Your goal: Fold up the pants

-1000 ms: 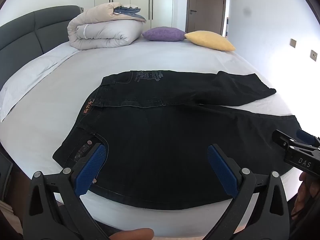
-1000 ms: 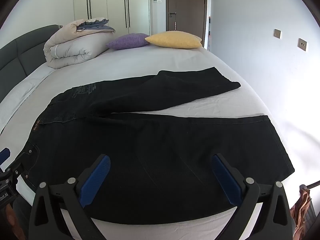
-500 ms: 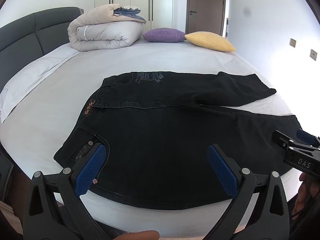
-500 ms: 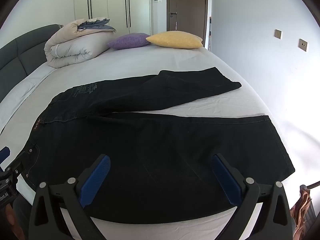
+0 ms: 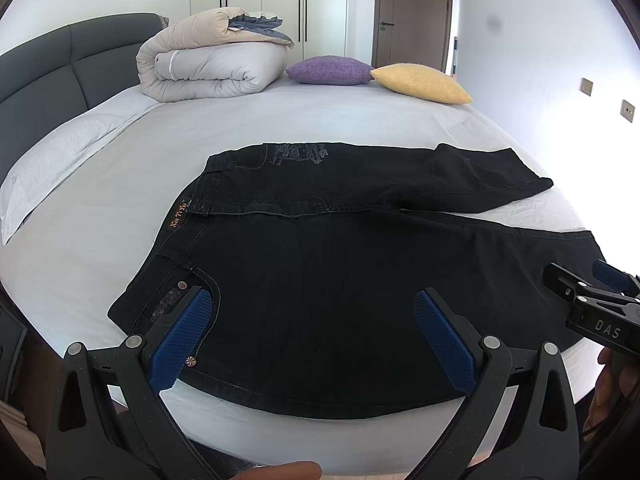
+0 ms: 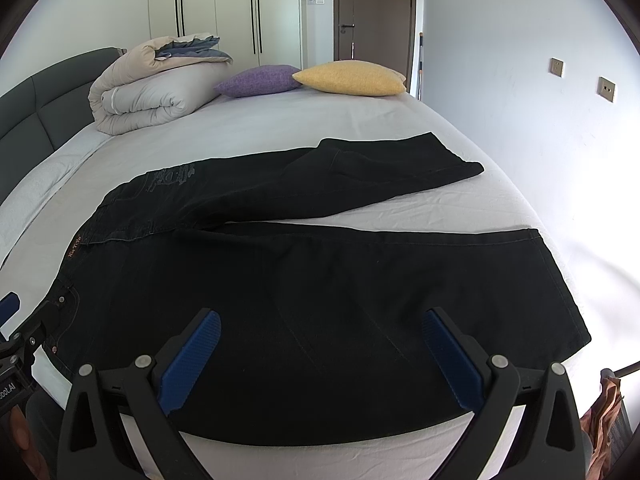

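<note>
A wide bed [image 5: 280, 132] covered with a smooth pale grey sheet fills both views, its dark grey padded headboard [image 5: 44, 64] running along the left side. A pair of black denim pants [image 5: 340, 280] lies spread flat on the near half of the bed, the waistband with its small orange-lettered label [image 5: 179, 216] toward the left and the two legs stretching right; the far leg [image 6: 360, 172] angles away from the near leg, with a wedge of sheet showing between them. At the far end of the bed sit a rolled beige and white duvet [image 5: 208, 64], a purple cushion [image 5: 328, 70] just beside it and a yellow cushion [image 5: 420, 83] touching the purple one. Behind them stand white wardrobe doors with slim dark handles [image 6: 224, 4] and a brown door [image 6: 372, 8]; the white wall on the right carries two small switch plates [image 6: 582, 78].

The left hand-held gripper [image 5: 312, 340] hovers over the waist end near the bed's front edge, its blue-padded fingers spread wide with nothing between them. The right hand-held gripper [image 6: 320, 356] hovers over the near leg, likewise spread wide and holding nothing.
</note>
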A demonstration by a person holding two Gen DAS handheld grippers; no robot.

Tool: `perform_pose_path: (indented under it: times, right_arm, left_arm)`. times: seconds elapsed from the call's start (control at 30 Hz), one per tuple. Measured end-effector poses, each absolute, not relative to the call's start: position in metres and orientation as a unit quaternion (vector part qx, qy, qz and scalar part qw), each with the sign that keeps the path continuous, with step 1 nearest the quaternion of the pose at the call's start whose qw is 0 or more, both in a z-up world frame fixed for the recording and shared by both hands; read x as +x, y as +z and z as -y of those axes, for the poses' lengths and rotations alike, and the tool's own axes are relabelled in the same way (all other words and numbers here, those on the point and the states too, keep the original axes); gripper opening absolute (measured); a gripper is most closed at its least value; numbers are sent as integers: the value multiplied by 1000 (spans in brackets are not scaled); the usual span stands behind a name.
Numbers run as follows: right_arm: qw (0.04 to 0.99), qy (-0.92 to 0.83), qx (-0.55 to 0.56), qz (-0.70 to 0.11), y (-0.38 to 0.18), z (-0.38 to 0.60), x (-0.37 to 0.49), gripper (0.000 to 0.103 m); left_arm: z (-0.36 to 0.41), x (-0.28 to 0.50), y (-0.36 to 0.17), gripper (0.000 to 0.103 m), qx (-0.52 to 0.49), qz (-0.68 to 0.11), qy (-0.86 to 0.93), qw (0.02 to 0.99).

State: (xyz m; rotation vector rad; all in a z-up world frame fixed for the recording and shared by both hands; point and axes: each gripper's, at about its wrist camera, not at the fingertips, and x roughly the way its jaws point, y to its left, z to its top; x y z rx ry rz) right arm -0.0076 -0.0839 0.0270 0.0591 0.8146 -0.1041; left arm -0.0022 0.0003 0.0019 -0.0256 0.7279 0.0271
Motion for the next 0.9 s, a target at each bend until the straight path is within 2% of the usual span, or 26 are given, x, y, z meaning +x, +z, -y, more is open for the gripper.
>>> perform_pose_path:
  times: [0.9]
  right_arm:
    - [916,-49,29,-398,27,82,-8,103]
  left_arm:
    - [0,-2,1,103,-13,-356,13,934]
